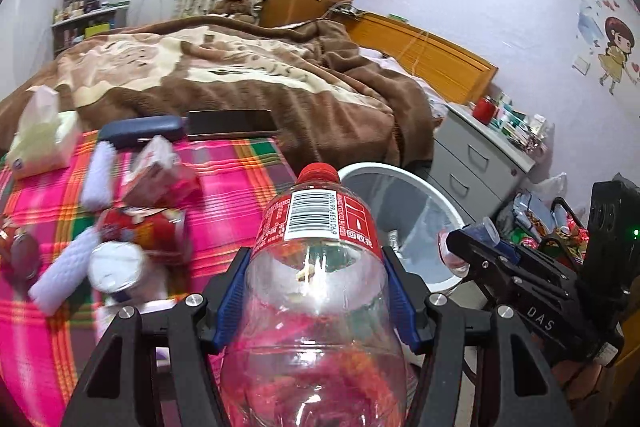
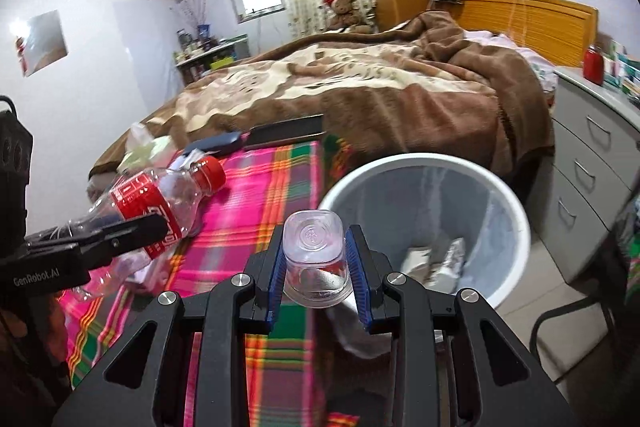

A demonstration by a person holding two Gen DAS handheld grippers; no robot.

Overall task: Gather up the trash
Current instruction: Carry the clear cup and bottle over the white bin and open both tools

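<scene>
My left gripper [image 1: 316, 267] is shut on an empty clear plastic bottle [image 1: 320, 267] with a red cap and red label, held above the plaid sheet, cap pointing toward the white trash bin [image 1: 360, 169]. The bottle also shows in the right wrist view [image 2: 160, 195]. My right gripper [image 2: 314, 259] is shut on a small clear plastic cup [image 2: 314, 247], held just left of the bin [image 2: 516, 211], near its rim. The bin has a clear liner and some crumpled paper at the bottom. The right gripper with the cup shows at the right of the left wrist view [image 1: 472, 247].
On the pink plaid sheet [image 1: 240, 179] lie a red can [image 1: 136, 227], white foam pieces [image 1: 98, 175], a pink wrapper [image 1: 160, 171], a tissue pack [image 1: 40, 135], a dark case and a phone [image 1: 232, 123]. A brown blanket covers the bed. Grey drawers [image 2: 592, 171] stand right of the bin.
</scene>
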